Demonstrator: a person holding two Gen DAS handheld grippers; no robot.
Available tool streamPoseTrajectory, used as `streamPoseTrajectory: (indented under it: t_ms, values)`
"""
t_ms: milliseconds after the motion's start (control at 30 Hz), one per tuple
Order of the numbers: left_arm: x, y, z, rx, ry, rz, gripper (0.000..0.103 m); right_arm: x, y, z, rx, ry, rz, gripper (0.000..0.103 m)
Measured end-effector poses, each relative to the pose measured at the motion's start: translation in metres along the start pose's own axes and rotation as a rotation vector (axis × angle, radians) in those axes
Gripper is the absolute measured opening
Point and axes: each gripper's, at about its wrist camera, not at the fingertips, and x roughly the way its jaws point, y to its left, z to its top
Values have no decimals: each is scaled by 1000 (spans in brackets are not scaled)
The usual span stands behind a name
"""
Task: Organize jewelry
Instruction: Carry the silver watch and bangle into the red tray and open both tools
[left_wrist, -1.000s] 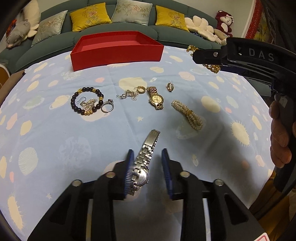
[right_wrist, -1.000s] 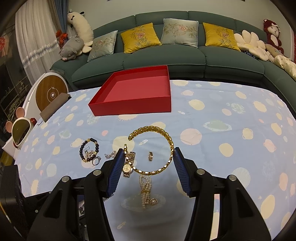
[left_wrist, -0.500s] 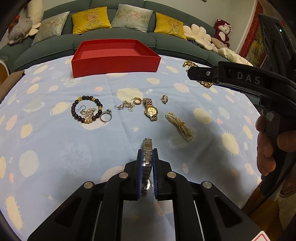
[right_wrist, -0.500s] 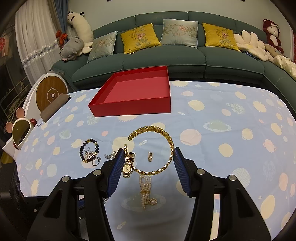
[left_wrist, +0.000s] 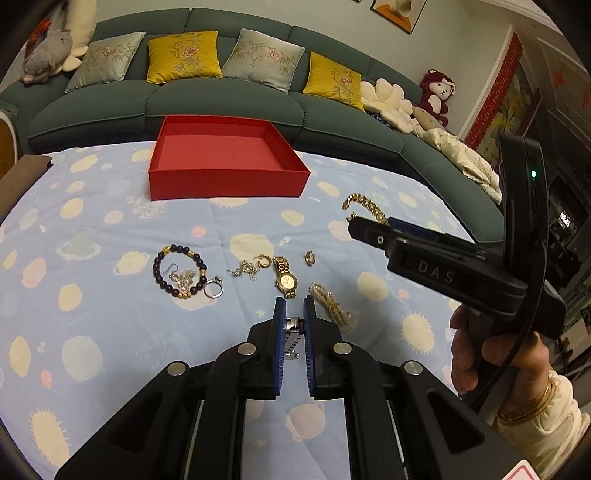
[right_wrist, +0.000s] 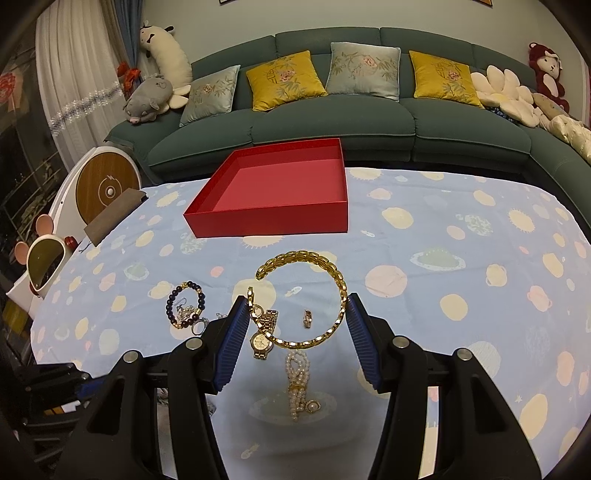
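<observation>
My left gripper (left_wrist: 294, 317) is shut on a silver watch (left_wrist: 293, 332) and holds it above the tablecloth. My right gripper (right_wrist: 295, 317) grips a gold chain bracelet (right_wrist: 314, 295) between its wide-set blue pads, above the table; it also shows in the left wrist view (left_wrist: 365, 206). On the cloth lie a gold watch (left_wrist: 285, 280), a pearl bracelet (left_wrist: 330, 306), a dark bead bracelet (left_wrist: 179, 271), a silver ring (left_wrist: 213, 290), a thin chain with a gold hoop (left_wrist: 251, 266) and a small ring (left_wrist: 309, 257). An open, empty red box (left_wrist: 225, 162) stands at the back.
The table wears a light blue patterned cloth (left_wrist: 92, 314). A green sofa (right_wrist: 332, 122) with cushions and plush toys runs behind it. A round white device (right_wrist: 107, 188) and a small mirror (right_wrist: 44, 266) stand off the table's left edge.
My left gripper closed on the silver watch and lifted it off the cloth, tilting towards the box. My right gripper has stayed still with the gold bracelet.
</observation>
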Motion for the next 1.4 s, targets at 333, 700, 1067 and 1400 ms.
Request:
streamPoseTrajectory:
  t_ms: [333, 700, 1067, 1400]
  values:
    - [-14, 16, 53, 12, -20, 47, 7, -3, 6, 19, -24, -17, 17, 52]
    - [32, 49, 167, 59, -83, 168, 7, 44, 2, 109, -70, -41, 23, 52]
    - [144, 101, 262, 34, -65, 260, 7, 165, -16, 186, -7, 16, 25, 52]
    - [219, 148, 289, -62, -6, 345, 7, 249, -17, 202, -37, 113, -63, 52]
